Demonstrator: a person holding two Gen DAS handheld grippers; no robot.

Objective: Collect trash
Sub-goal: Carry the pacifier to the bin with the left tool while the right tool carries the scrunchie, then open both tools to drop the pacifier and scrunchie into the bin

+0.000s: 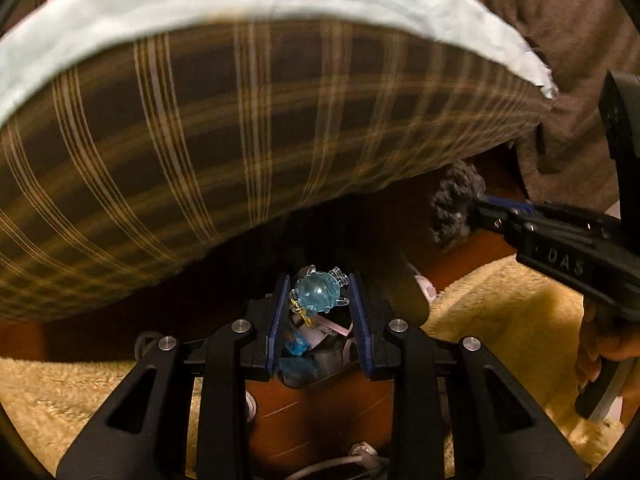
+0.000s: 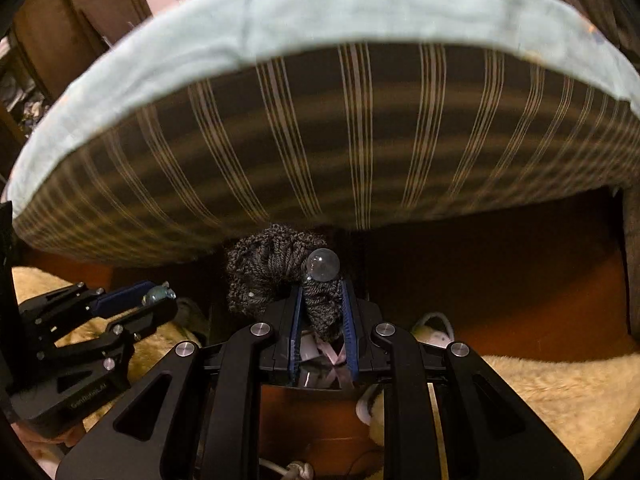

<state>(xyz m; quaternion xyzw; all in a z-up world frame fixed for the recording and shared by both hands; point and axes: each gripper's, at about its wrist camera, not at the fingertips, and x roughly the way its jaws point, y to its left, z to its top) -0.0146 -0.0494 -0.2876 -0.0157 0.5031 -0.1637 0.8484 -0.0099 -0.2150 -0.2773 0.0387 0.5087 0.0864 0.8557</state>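
Left hand-held gripper [image 1: 319, 304] clamped, right hand-held gripper [image 2: 320, 312] — clamped

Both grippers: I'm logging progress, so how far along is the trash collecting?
Done: no bin or collected pile shows. In hand: left gripper clamps a blue plastic charm; right gripper clamps a grey knitted scrunchie. Left: dropping both off.

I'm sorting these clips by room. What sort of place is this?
Probably a bedroom or living room at floor level: a plaid cushion or mattress edge under a pale blue sheet, a cream fluffy rug, and wooden flooring.
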